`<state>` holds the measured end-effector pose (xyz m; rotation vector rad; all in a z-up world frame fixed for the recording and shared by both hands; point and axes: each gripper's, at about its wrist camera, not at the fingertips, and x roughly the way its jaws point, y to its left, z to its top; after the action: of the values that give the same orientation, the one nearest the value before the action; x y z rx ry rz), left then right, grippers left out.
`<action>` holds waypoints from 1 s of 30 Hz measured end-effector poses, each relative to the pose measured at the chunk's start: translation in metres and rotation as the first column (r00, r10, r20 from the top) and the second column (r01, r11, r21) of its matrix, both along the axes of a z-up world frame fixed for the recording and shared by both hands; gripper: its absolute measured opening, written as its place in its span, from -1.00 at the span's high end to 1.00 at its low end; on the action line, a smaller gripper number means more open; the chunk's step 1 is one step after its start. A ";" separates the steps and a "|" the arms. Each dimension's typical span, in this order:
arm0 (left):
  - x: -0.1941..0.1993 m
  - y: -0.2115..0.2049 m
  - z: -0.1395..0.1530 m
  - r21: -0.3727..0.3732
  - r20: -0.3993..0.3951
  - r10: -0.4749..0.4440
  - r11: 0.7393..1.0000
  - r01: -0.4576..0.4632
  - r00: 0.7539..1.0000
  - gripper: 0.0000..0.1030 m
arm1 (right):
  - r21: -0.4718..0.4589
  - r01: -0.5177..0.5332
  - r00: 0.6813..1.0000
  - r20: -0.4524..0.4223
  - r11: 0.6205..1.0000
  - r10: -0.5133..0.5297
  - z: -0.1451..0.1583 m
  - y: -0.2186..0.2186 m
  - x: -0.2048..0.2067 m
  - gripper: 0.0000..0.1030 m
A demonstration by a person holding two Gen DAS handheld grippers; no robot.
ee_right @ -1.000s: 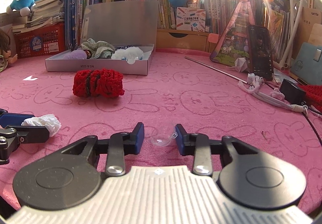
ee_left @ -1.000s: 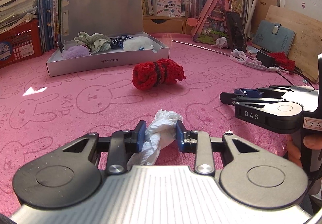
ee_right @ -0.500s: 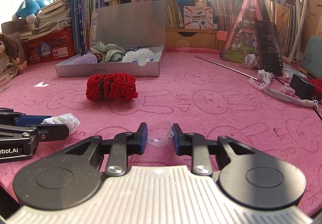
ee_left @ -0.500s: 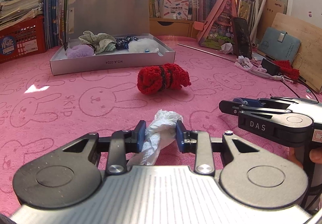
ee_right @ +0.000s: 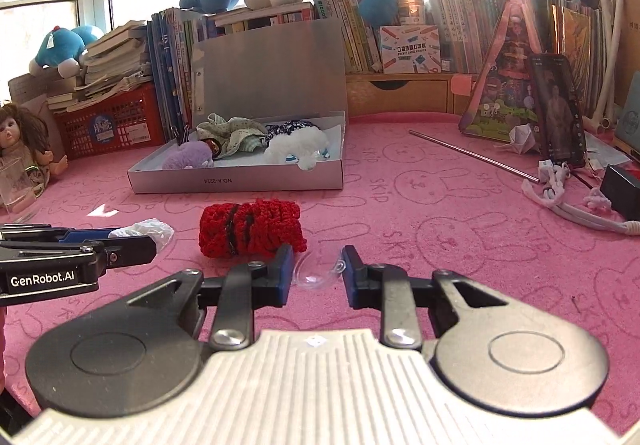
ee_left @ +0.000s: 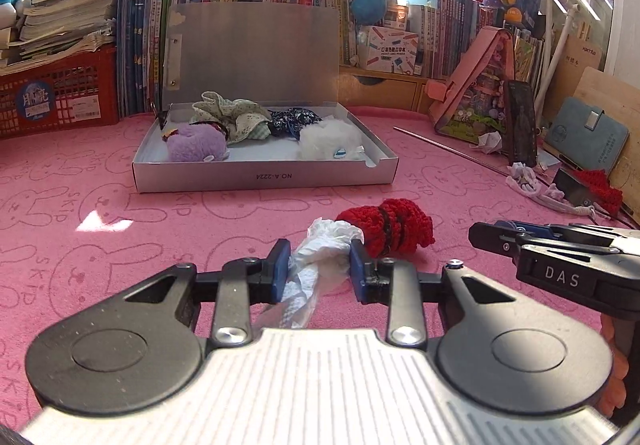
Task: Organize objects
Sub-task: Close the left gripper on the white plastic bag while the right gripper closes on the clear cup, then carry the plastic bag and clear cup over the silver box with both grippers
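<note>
1. Two claws are mine, one in each hand, both over the pink bench (ee_left: 120, 229).
2. My left claw (ee_left: 319, 271) is clenched on a crumpled white tissue (ee_left: 326, 249). The tissue pokes out past the blue pads and hangs down under them.
3. My right claw (ee_right: 315, 271) is clenched on a small clear plastic piece (ee_right: 316, 272). The piece sits right between the pads.
4. A red knitted roll (ee_right: 250, 229) lies on the bench just past both claws, with dark bands around it.
5. Farther back sits an open silver box (ee_left: 264, 177), lid standing up.
6. Inside the box are a purple fluffy thing (ee_left: 196, 143), a green patterned cloth (ee_left: 236, 117), a dark blue cloth (ee_left: 294, 119) and a white fluffy thing (ee_left: 330, 139).
</note>
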<state>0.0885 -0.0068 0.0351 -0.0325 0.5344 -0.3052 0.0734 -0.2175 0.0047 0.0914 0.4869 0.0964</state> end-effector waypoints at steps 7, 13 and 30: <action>0.046 0.020 0.021 -0.098 -0.018 0.062 0.993 -0.064 0.998 0.29 | 0.074 -0.018 1.000 -0.019 0.997 0.019 0.023 -0.002 0.040 0.40; 0.080 0.023 0.027 -0.077 -0.013 0.103 0.992 -0.104 0.995 0.29 | 0.139 -0.018 0.999 -0.040 0.990 0.024 0.034 -0.006 0.076 0.40; 0.174 0.026 0.013 -0.104 -0.052 0.166 0.980 -0.171 0.985 0.29 | 0.380 -0.038 0.974 -0.193 0.924 0.119 0.019 -0.001 0.191 0.40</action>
<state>0.2621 0.0190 0.0483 -0.1887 0.5536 -0.1677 0.2640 -0.2189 0.0239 0.4624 0.6835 0.2610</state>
